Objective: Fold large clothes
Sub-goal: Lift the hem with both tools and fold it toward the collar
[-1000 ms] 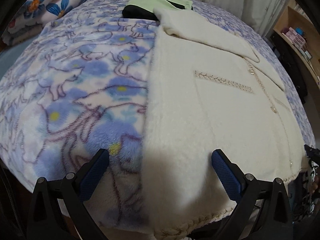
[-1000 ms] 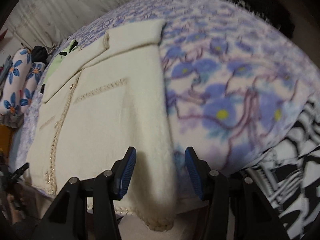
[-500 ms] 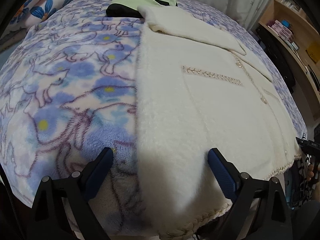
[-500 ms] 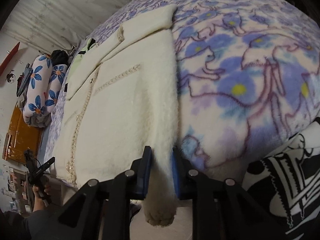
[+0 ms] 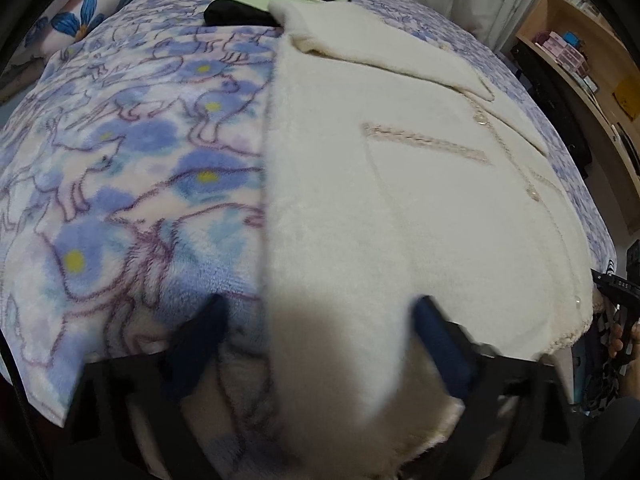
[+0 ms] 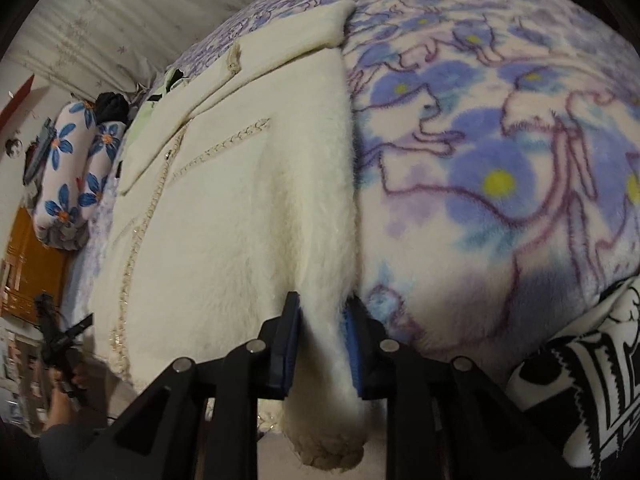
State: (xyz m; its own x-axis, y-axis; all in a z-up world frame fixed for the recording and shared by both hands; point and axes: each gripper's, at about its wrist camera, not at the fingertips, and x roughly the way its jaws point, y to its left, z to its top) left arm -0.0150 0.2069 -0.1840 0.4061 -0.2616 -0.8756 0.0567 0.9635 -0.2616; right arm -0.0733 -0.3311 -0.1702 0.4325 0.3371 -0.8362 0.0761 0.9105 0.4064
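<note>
A cream fleece jacket lies flat on the bed, collar far, hem hanging over the near edge; it also shows in the right wrist view. My left gripper is open, its blue fingers on either side of the jacket's left hem corner, blurred. My right gripper is shut on the jacket's right hem edge, the fabric pinched between its blue pads.
A blue flower-print fleece blanket covers the bed. A green and a black garment lie at the far end. Floral pillows sit at the left. A black-and-white patterned cloth hangs at the near right. Shelves stand to the right.
My right gripper has closed on the jacket's right hem edge. My left gripper has moved forward over the left hem corner, still open.
</note>
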